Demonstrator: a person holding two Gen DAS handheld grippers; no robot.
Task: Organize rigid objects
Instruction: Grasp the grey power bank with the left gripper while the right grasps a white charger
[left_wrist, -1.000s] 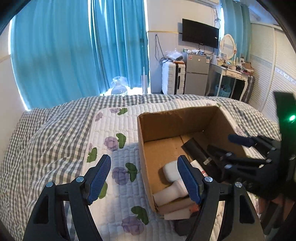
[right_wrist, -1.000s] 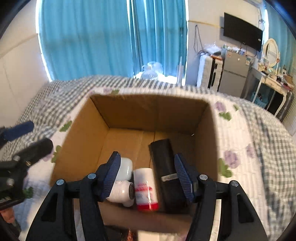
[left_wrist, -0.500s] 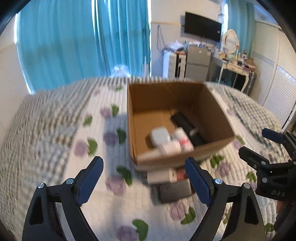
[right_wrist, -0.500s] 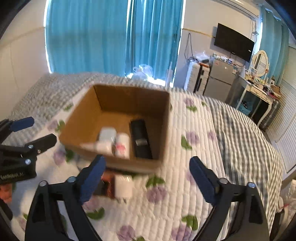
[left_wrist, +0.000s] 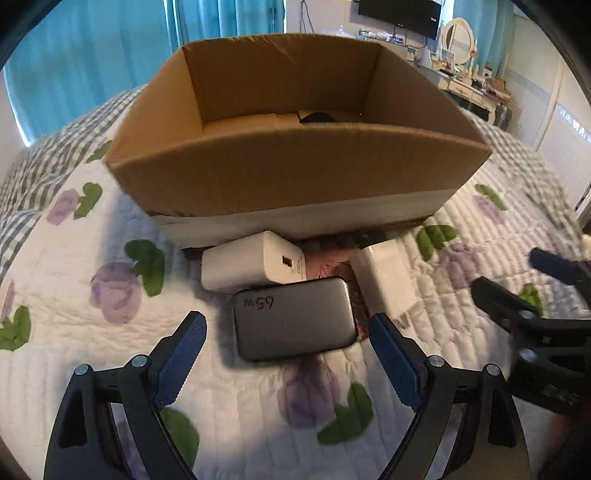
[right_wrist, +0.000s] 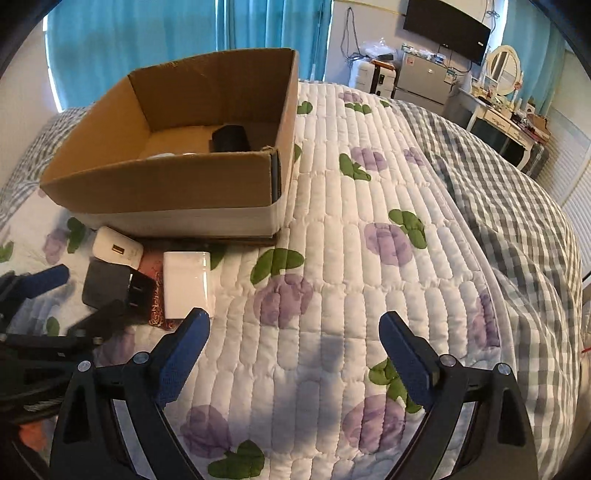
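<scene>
Grey rounded slab (left_wrist: 293, 319) lies flat between the left gripper's (left_wrist: 288, 354) spread fingers; right gripper (right_wrist: 291, 347) likewise spread.

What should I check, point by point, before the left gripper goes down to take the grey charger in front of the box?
1. Left gripper open: ok, jaws spread wide and empty.
2. Grey charger centred between the fingers: ok, it lies just ahead of them.
3. Charger free of neighbours: not ok, the white adapter touches its far edge and the white block lies close on its right.
4. Right gripper out of the way: ok, open above bare quilt.
5. Room in the cardboard box: ok, bare floor shows inside.
6. What lies beneath the charger: cannot tell.
</scene>
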